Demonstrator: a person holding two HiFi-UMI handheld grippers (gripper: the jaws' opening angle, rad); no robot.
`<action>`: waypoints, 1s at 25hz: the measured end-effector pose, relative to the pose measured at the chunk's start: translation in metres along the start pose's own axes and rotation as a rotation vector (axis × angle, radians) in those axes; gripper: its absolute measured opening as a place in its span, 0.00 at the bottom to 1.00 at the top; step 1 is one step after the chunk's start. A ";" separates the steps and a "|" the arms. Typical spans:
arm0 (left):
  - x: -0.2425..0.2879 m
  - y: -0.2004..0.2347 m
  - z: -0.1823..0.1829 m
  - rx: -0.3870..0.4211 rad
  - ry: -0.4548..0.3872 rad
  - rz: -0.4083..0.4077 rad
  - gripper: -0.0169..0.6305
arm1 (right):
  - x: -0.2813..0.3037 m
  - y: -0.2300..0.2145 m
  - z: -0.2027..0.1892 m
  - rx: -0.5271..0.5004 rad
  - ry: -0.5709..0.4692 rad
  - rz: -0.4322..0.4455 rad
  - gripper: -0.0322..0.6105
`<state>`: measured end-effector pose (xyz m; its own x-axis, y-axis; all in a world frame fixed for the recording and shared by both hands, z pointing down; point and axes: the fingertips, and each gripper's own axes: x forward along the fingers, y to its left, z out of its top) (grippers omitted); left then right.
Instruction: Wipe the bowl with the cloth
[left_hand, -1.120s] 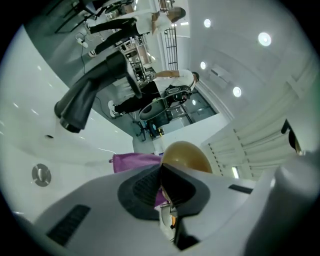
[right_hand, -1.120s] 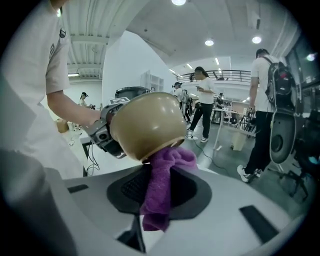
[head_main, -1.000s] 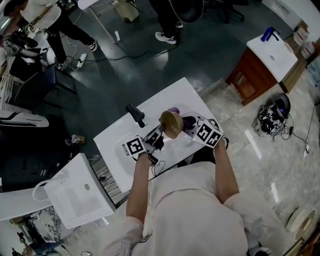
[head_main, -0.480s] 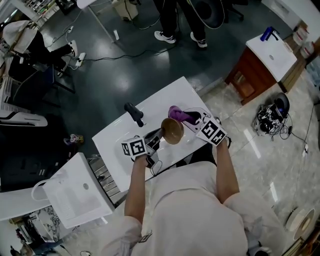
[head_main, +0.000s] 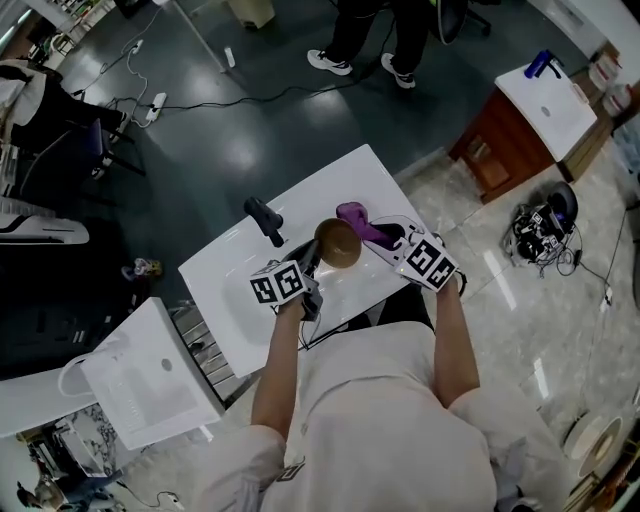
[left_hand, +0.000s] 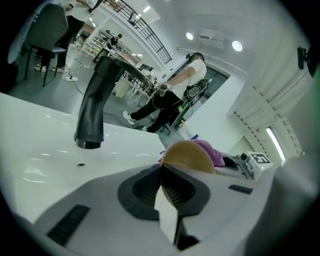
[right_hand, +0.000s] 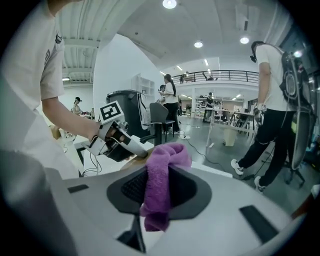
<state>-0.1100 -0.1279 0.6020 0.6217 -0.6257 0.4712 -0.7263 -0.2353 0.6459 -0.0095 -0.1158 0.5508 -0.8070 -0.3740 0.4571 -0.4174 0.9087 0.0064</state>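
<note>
Since the last frame the bowl (head_main: 338, 243) has shifted slightly away from the person, held above the table (head_main: 230, 290) with its rim clamped in the left tool (head_main: 312, 260). The right tool (head_main: 385, 238) grips the purple cloth (head_main: 352, 216), just beside the bowl's far edge.

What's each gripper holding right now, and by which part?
The left gripper is shut on the bowl, pinching its rim. The right gripper is shut on the cloth, around its bunched middle, with cloth sticking out above and below.
</note>
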 end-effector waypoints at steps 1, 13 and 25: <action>0.003 0.001 0.001 -0.008 -0.008 0.010 0.05 | -0.001 0.002 -0.003 0.007 0.006 0.006 0.19; 0.053 0.008 0.017 -0.108 -0.042 0.042 0.05 | -0.004 0.046 -0.034 0.071 0.083 0.109 0.19; 0.124 0.047 0.045 -0.098 -0.066 0.232 0.05 | -0.021 0.044 -0.048 0.038 0.176 0.160 0.19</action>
<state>-0.0803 -0.2501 0.6641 0.4191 -0.7023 0.5754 -0.8135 -0.0089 0.5815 0.0091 -0.0594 0.5847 -0.7802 -0.1845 0.5977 -0.3084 0.9448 -0.1109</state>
